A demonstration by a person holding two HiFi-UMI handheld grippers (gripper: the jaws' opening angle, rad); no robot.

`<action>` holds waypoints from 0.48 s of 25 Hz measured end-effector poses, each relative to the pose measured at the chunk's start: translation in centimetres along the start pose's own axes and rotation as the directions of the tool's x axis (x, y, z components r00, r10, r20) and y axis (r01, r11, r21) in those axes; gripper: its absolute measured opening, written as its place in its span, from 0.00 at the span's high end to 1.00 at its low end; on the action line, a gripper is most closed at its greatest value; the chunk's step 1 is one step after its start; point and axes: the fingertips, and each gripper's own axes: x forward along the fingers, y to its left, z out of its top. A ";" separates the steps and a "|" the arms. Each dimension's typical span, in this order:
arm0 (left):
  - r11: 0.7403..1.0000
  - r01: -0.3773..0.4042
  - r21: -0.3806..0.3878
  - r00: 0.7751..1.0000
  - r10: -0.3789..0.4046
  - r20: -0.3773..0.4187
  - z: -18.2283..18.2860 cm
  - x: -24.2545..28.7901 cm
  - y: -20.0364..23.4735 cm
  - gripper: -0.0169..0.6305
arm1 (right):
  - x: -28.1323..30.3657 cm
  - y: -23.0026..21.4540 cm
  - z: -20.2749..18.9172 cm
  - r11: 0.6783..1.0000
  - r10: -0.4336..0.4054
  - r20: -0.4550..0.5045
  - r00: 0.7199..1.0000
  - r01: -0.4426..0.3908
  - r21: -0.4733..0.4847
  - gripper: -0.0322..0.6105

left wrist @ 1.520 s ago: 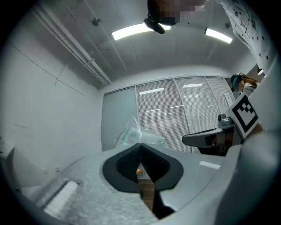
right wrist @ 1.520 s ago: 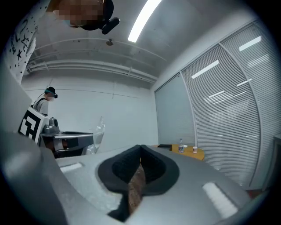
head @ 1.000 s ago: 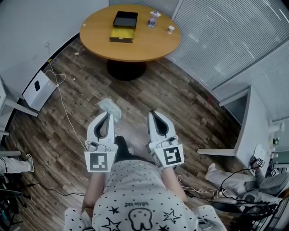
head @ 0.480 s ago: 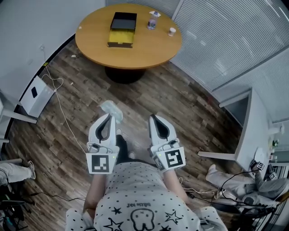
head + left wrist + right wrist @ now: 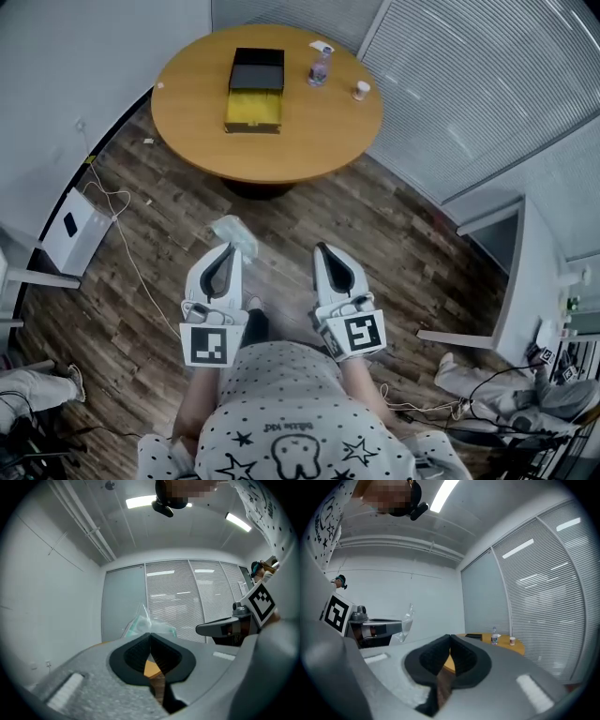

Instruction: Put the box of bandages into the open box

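Left tool (image 5: 228,247) is clamped on the bandages (image 5: 234,232), a pale pack in clear wrap that sticks out past the closed tips. It is held level over the floor (image 5: 375,234), well apart from the counter (image 5: 309,141). Right tool (image 5: 324,249) has its jaws together with nothing between them and points level beside the left. On the counter the open box (image 5: 253,111) shows a yellow inside, with its black lid (image 5: 258,67) at the far side. A bottle (image 5: 321,66) and a cup (image 5: 361,90) stand to its right. I judge this the carry step: the pack is gripped but not at the counter. The next move calls for bringing the pack over the yellow inside, lowering it in, and only then parting the jaws.
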 end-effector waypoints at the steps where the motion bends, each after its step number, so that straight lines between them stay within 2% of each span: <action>1: 1.000 0.004 0.000 1.000 -0.004 -0.003 -0.2 0.4 0.6 0.95 | 0.7 0.1 0.0 1.000 -0.004 0.001 1.000 0.004 0.002 0.94; 12: 1.000 0.010 0.005 1.000 -0.010 -0.030 -1.8 3.3 4.2 0.95 | 5.1 -0.4 -0.3 1.000 -0.024 -0.001 1.000 0.024 0.021 0.94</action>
